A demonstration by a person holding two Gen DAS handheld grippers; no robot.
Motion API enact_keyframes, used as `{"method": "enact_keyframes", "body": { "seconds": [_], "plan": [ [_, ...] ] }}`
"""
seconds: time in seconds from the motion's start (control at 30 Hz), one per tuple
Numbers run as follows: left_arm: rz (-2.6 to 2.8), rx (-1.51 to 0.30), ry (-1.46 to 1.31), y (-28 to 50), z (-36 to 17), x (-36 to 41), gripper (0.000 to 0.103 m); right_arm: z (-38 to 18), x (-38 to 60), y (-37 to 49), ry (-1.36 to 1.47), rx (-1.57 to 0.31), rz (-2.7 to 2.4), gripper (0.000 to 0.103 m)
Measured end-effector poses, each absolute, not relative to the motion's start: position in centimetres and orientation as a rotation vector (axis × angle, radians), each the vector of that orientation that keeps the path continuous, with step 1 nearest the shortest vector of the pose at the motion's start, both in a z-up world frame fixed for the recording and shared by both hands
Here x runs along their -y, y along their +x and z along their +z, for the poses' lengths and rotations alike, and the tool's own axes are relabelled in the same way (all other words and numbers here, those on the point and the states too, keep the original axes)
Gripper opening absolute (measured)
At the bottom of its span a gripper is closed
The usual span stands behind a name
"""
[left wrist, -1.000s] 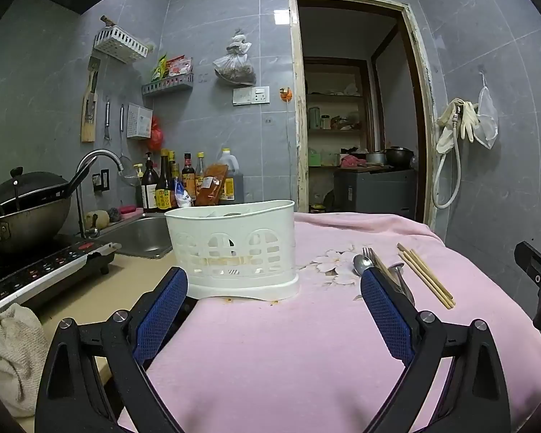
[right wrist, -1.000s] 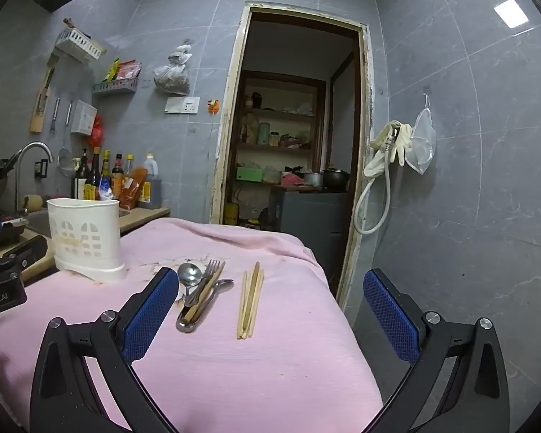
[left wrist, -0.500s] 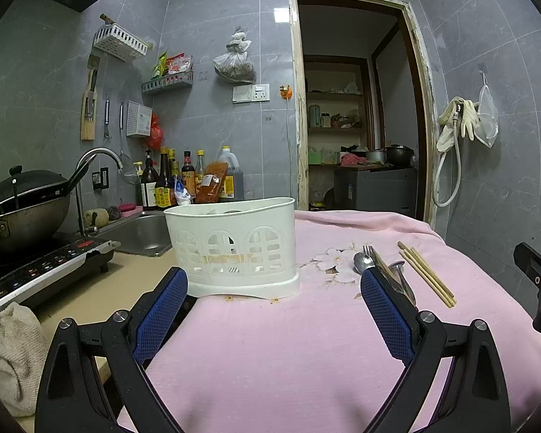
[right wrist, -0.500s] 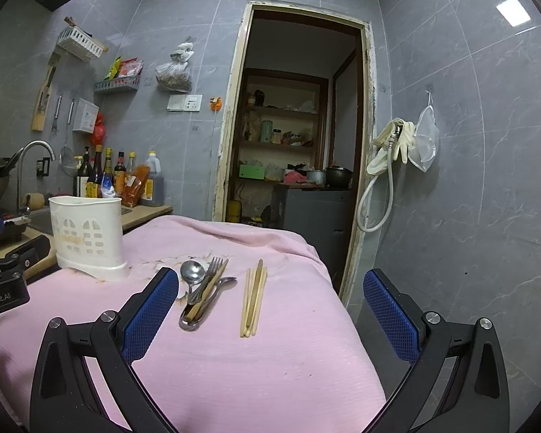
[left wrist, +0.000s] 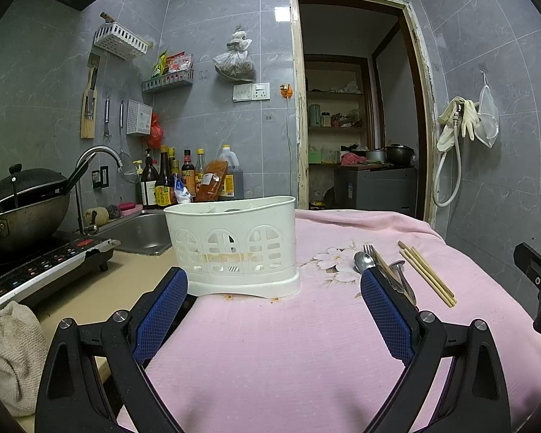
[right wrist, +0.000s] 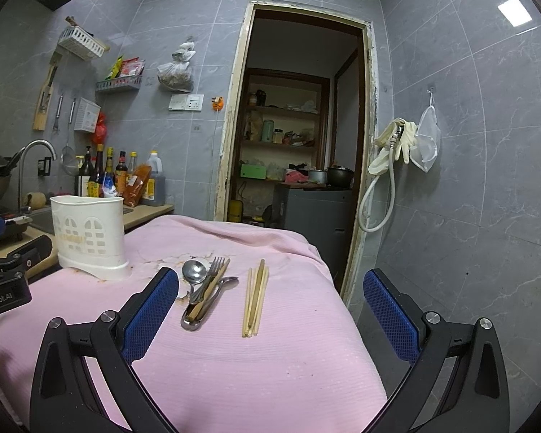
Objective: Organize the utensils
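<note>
A white plastic utensil holder point(left wrist: 234, 249) stands upright on the pink cloth point(left wrist: 288, 342); it also shows in the right wrist view point(right wrist: 88, 234). To its right lies a pile of metal spoons and a fork point(right wrist: 205, 288) point(left wrist: 382, 267), and beside it several wooden chopsticks point(right wrist: 256, 297) point(left wrist: 427, 274). My left gripper point(left wrist: 274, 310) is open and empty, just in front of the holder. My right gripper point(right wrist: 270, 314) is open and empty, hovering near the spoons and chopsticks.
A sink point(left wrist: 140, 231) with tap, an induction hob point(left wrist: 43, 267) with a wok point(left wrist: 21, 205), and sauce bottles point(left wrist: 184, 180) are on the left counter. A beige rag point(left wrist: 11, 353) lies at the near left. The cloth drops off at the right edge point(right wrist: 346, 310).
The right gripper view has shifted slightly, bringing the spoons and chopsticks a little closer and more central. The left gripper has hardly moved.
</note>
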State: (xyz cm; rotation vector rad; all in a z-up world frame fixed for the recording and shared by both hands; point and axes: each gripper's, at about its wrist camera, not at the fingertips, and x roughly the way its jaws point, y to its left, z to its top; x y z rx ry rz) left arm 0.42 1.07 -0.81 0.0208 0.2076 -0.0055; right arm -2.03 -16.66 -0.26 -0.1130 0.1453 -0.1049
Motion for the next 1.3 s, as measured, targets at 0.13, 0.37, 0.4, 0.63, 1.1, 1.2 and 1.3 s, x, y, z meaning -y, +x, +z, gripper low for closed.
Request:
{"method": "enact_keyframes", "body": {
  "seconds": [0.13,0.37,0.4,0.63,1.1,1.2,1.3],
  "plan": [
    [-0.006,-0.208,0.021,0.4,-0.5,-0.9,0.094,-0.3,16.5,-2.0,-0.114,-0.145,-0.105,0.103],
    [-0.005,-0.208,0.022,0.4,-0.6,-0.9,0.094,-0.5,16.1,-1.9,-0.113,-0.146,-0.105,0.103],
    [-0.005,-0.208,0.021,0.4,-0.5,-0.9,0.094,-0.4,16.3,-1.9,-0.114,-0.146,-0.104,0.103],
    [-0.005,-0.208,0.021,0.4,-0.5,-0.9,0.094,-0.4,16.3,-1.9,-0.114,-0.148,-0.104,0.103],
    [-0.005,-0.212,0.022,0.5,-0.6,-0.9,0.095,-0.5,16.3,-1.7,-0.112,-0.151,-0.102,0.103],
    [-0.005,-0.212,0.023,0.5,-0.8,-1.0,0.094,-1.4,15.1,-1.5,-0.112,-0.153,-0.099,0.103],
    [-0.005,-0.214,0.024,0.5,-0.9,-1.1,0.095,-1.8,14.5,-1.5,-0.110,-0.155,-0.098,0.103]
  ]
}}
